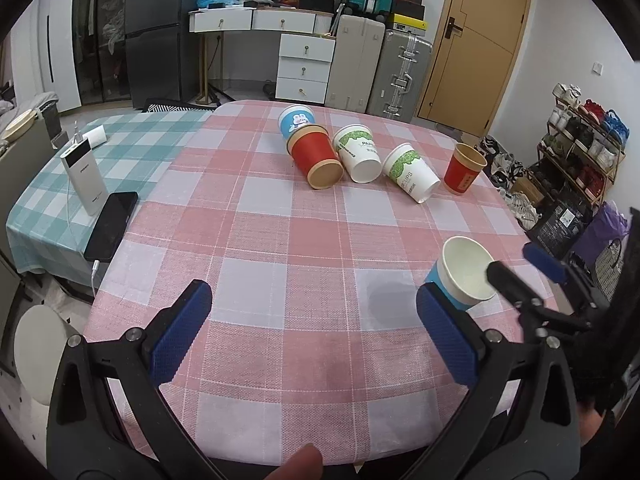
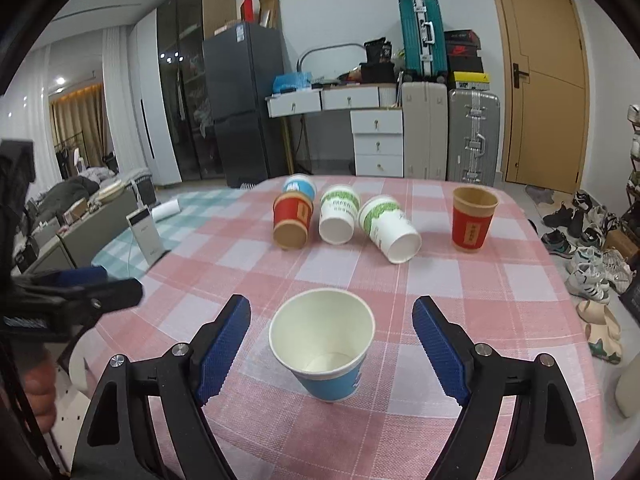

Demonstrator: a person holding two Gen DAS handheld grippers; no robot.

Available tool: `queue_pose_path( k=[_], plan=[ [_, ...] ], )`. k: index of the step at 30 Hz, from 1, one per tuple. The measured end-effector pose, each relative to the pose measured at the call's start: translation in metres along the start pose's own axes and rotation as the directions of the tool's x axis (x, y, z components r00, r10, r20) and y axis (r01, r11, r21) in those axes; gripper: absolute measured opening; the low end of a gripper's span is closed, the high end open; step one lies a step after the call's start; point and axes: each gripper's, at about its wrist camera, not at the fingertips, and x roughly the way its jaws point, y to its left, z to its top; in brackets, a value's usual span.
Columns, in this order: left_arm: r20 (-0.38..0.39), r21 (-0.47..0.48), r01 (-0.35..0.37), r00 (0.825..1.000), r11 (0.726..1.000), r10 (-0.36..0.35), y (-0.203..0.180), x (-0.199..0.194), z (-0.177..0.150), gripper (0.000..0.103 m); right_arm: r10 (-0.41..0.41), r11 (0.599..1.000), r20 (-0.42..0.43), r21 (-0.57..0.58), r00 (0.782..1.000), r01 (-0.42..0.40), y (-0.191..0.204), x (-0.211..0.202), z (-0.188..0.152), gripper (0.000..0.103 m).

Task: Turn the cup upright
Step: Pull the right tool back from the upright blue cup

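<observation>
A blue paper cup (image 2: pixel 325 350) stands upright on the pink checked tablecloth, mouth up, between the open fingers of my right gripper (image 2: pixel 332 344), which do not touch it. It also shows in the left wrist view (image 1: pixel 464 274), beside the right gripper's fingers (image 1: pixel 516 284). My left gripper (image 1: pixel 312 320) is open and empty over the near part of the table. Farther back lie a blue rabbit cup (image 1: pixel 295 119), a red cup (image 1: pixel 316 158) and two white-green cups (image 1: pixel 358 154) (image 1: pixel 412 174) on their sides. A red cup (image 1: pixel 464 168) stands upright at the right.
A power bank (image 1: pixel 84 178) and a black phone (image 1: pixel 112 226) lie on the green checked cloth at the left. The table edge (image 1: pixel 520 216) falls off at the right toward shoes and a shoe rack (image 1: pixel 580 148). Drawers and suitcases stand behind the table.
</observation>
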Motion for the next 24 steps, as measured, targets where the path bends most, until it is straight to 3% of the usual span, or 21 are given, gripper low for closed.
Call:
queue_pose_path(
  k=[15, 19, 24],
  plan=[
    [0.064, 0.126, 0.068, 0.995, 0.99, -0.077, -0.055, -0.001, 0.024, 0.102, -0.006, 0.994, 0.052, 0.109, 0.999, 0.0, -0.025, -0.062, 0.012, 0.089],
    [0.058, 0.142, 0.08, 0.994, 0.987, -0.089, -0.066, 0.004, 0.028, 0.102, -0.005, 0.995, 0.054, 0.104, 0.999, -0.001, -0.026, -0.069, 0.011, 0.097],
    [0.067, 0.152, 0.094, 0.992, 0.984, -0.105, -0.073, 0.007, 0.029, 0.102, 0.002, 0.995, 0.05, 0.101, 0.999, -0.007, -0.024, -0.069, 0.008, 0.098]
  ],
)
